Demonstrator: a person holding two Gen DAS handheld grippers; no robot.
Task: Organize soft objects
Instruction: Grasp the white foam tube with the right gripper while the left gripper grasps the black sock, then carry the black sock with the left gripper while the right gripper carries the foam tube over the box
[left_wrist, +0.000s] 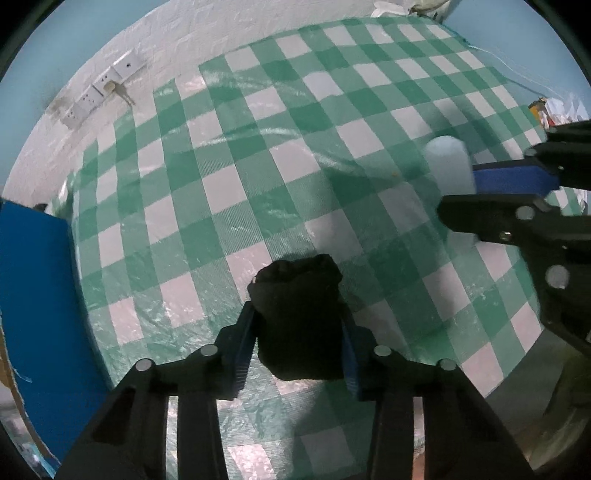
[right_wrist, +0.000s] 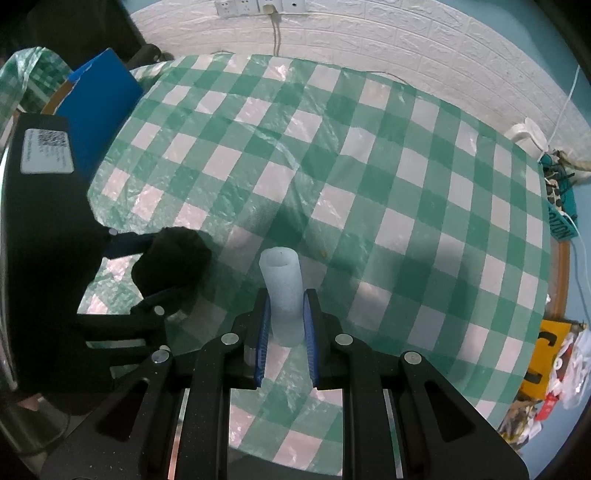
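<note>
My left gripper (left_wrist: 297, 314) is shut on a black soft bundle (left_wrist: 299, 317) and holds it above the green checked tablecloth (left_wrist: 221, 155). The bundle also shows in the right wrist view (right_wrist: 173, 258), with the left gripper (right_wrist: 147, 269) around it at the left. My right gripper (right_wrist: 286, 299) is shut on a pale blue foam tube (right_wrist: 282, 291) that sticks out forward between the pads. In the left wrist view the foam tube (left_wrist: 448, 166) and the right gripper (left_wrist: 476, 192) are at the right edge.
A blue box (right_wrist: 99, 96) stands at the table's left side, also in the left wrist view (left_wrist: 37, 314). A white brick wall with sockets (right_wrist: 262, 5) runs behind the table. Clutter and a yellow object (right_wrist: 550, 354) lie off the right edge.
</note>
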